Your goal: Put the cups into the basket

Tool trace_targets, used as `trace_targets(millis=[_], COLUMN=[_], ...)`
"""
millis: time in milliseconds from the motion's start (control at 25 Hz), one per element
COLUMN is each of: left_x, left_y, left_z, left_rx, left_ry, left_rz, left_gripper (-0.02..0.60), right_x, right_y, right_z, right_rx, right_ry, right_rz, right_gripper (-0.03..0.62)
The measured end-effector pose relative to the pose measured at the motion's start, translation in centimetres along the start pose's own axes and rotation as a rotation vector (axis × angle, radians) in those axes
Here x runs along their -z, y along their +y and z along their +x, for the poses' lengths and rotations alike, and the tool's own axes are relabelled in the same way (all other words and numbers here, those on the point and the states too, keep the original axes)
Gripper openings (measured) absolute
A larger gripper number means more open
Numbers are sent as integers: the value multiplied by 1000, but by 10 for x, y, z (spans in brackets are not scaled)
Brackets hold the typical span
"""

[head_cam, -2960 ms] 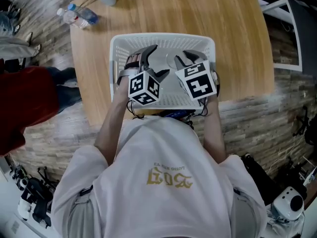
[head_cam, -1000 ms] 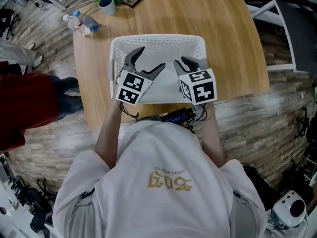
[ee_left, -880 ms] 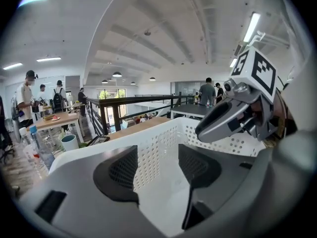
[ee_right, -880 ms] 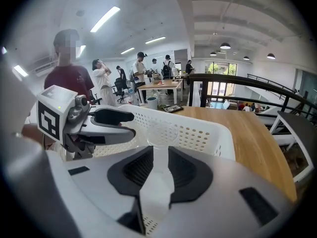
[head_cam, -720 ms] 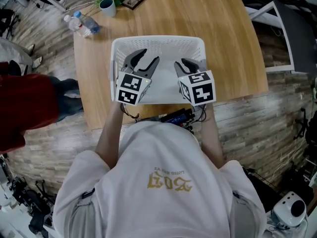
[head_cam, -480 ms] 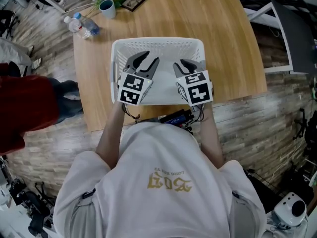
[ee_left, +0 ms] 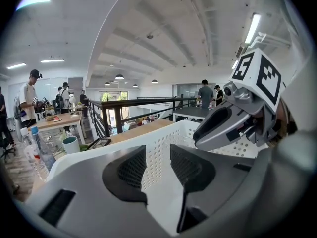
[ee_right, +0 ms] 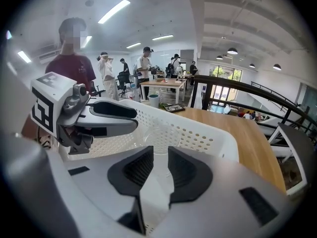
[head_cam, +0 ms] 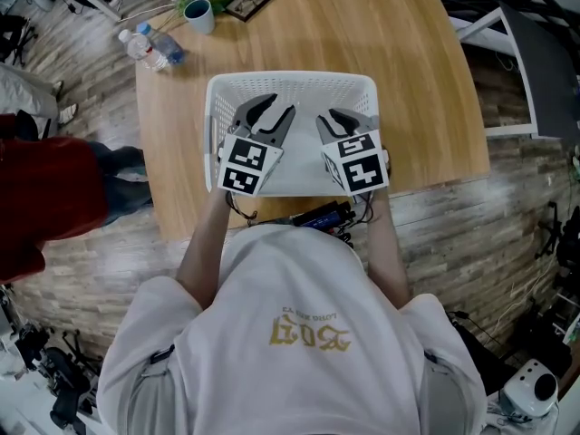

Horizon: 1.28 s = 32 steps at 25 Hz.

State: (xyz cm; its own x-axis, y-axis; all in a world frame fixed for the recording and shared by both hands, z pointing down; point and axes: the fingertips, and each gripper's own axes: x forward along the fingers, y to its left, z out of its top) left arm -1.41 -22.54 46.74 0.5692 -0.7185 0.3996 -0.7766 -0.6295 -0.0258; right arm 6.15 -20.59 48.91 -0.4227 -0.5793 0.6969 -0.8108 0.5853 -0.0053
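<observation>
A: Where do we stand with the cups?

B: We see one clear cup [ee_right: 157, 133] inside the white basket [head_cam: 290, 77], close to its perforated far wall. We can't tell whether it stands upright or lies on its side, since it is see-through and faint against the holes.

A: And the basket itself?

B: It sits on the wooden table [head_cam: 399, 80], toward our near edge. We hold both tools over it, side by side.

A: What do we have in the left tool [head_cam: 276, 109]?

B: Nothing. Its jaws have just been closing and now stand partly apart, with only the basket's floor showing through the gap between the pads.

A: The right tool [head_cam: 347, 118]?

B: Also empty. Its jaws are a narrow slit apart, and the cup lies beyond them, untouched.

A: Anything else on the table?

B: At the far left corner we see a teal mug [head_cam: 198, 14] and a water bottle [head_cam: 149, 43], both well apart from the basket.
</observation>
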Motion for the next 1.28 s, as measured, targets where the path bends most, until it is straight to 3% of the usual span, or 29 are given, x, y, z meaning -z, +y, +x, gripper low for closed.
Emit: trace_targets(millis=[760,880,1040,1120,1280], left_x=[-8,-11,-30,-39,-47], left_y=[6,13,17,16,13], left_z=[-13,-19,-34,-43,-50], left_rx=[-44,-84,-131,-141,-142], left_ry=[-42,-39,-95,-114,-123], left_rz=[-42,-49,-19,-14,-20], left_gripper=[158,158,147,119,99], right_x=[-1,-11,-29,-34,-40], right_y=[2,1,-2,-3,-4], right_z=[-2,-11,-34,-44,-56], right_rx=[-3,22,76,96,116], right_ry=[-35,-92,-205,-245,-291], right_rz=[-4,-24,-54,-48,-39], right_gripper=[97,96,70,33,21])
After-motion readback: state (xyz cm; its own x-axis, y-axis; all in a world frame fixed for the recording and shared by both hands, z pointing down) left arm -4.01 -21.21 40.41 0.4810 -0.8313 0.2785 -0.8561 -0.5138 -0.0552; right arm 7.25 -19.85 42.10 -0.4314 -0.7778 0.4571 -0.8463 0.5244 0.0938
